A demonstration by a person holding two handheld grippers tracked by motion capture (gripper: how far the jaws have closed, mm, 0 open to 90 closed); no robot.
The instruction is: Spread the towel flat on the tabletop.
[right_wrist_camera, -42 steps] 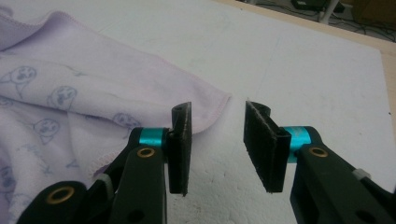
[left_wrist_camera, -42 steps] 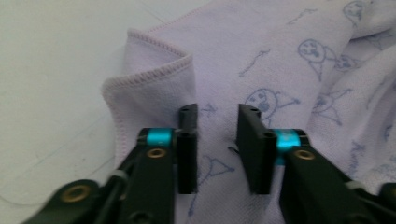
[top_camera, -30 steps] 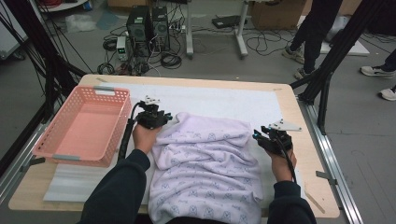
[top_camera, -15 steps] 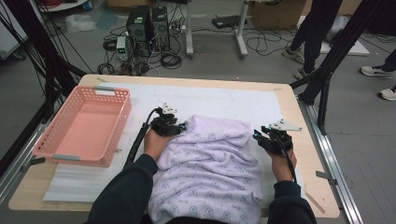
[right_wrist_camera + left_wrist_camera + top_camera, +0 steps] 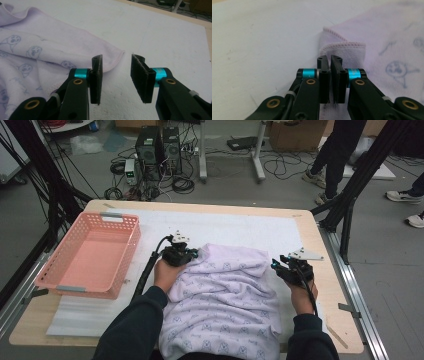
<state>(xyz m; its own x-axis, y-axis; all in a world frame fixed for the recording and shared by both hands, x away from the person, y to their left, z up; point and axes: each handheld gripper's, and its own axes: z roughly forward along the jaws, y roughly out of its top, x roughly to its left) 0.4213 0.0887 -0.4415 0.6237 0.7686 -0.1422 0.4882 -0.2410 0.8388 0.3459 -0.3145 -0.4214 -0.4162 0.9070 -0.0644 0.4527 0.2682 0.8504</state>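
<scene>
My left gripper (image 5: 330, 62) hides the towel (image 5: 225, 305) edge right at its tips, so I cannot tell whether cloth sits between them (they look pressed together). The towel's near end runs off the high view's bottom edge, under my sleeves (image 5: 132, 330).

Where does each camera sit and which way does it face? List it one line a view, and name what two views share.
High view: fixed above the person's side, looking forward and down on the table; both forearms and grippers enter from the bottom.
Left gripper view: rides the left gripper, looking along its closed jaws at the lilac towel; the jaws have just been closing at its hem.
Right gripper view: rides the right gripper, looking along open jaws beside the towel's corner.
Shared: the towel and the white mat.
</scene>
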